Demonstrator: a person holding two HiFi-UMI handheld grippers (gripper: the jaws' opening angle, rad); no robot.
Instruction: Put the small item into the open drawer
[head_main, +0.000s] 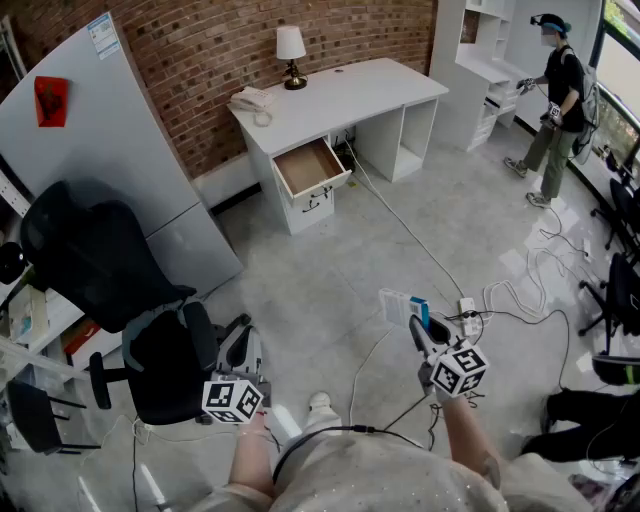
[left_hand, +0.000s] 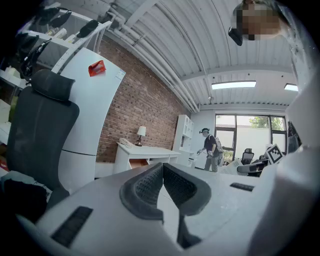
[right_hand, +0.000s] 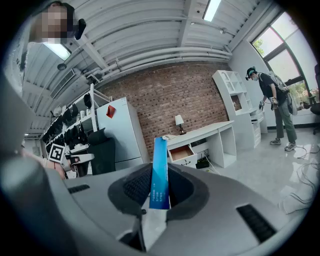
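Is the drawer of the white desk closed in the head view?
No, the drawer of the white desk is pulled out, and its brown inside shows.

Rough red brick wall (head_main: 220, 60), smooth white desk (head_main: 350, 95) — wood-lined drawer (head_main: 308, 166), glossy grey floor (head_main: 320, 290), smooth blue carton (right_hand: 160, 170).
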